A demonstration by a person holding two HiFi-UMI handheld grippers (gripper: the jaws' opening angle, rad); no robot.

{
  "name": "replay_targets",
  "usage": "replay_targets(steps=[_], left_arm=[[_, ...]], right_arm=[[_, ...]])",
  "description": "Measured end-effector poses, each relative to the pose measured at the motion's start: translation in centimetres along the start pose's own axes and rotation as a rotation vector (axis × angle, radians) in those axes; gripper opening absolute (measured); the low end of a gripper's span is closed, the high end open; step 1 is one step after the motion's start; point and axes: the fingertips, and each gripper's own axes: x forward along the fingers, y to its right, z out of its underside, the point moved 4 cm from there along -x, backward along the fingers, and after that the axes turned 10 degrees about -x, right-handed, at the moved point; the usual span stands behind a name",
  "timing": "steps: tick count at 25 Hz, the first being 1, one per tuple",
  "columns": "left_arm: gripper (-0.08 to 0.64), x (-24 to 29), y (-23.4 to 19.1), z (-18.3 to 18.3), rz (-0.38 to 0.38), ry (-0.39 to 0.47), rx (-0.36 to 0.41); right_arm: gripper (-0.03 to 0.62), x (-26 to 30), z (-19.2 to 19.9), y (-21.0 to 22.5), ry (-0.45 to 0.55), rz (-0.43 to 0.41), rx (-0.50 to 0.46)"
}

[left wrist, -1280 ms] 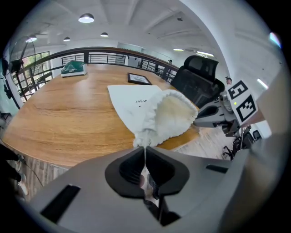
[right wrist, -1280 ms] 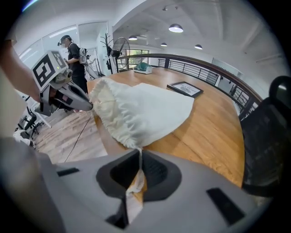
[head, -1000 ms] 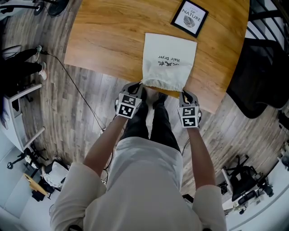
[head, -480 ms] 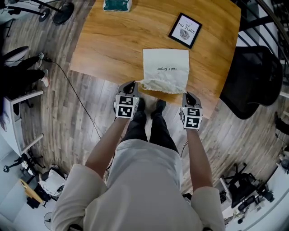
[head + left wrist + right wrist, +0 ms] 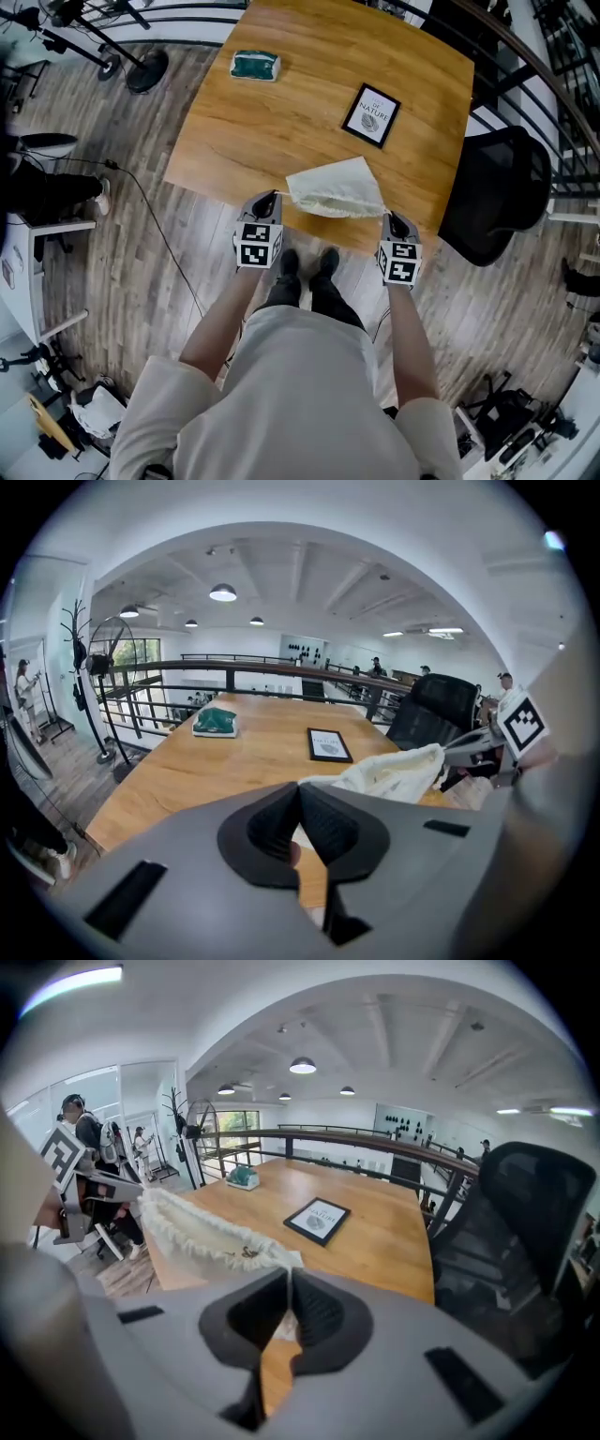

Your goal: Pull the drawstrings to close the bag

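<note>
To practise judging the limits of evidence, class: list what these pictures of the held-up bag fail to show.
1. Inside of the bag: every view, its cloth covers it.
2. The drawstrings: head view, too thin; gripper views, shut jaws of the left hand-held gripper and right hand-held gripper cover the pinch.
3. Print on the framed card: head view, too small.

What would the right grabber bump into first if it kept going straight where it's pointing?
The right gripper is pinching the white bag at its corner. Just past that, it would probably meet the wooden table, short of the framed picture.
</note>
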Motion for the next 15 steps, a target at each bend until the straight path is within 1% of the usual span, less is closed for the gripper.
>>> replay_targets(steps=[5,12,15], left_arm=[[-0.006,-2.5,1.1,-3.4,0.011,0.067,0.022],[-0.006,-4.6,2.1,-6.7,0.028,0.137,0.006],[-0.006,-5.1,2.5,-8.0,0.027,0.161,0.002]], right_arm=[[0.009,-2.3,-2.8,2.2,0.075,0.040,0.073],[0.009,-4.8,-5.3,4.9,0.134,0.078,0.076],[0.009,-5.5,-6.1,6.1,0.157,0.085,0.095]])
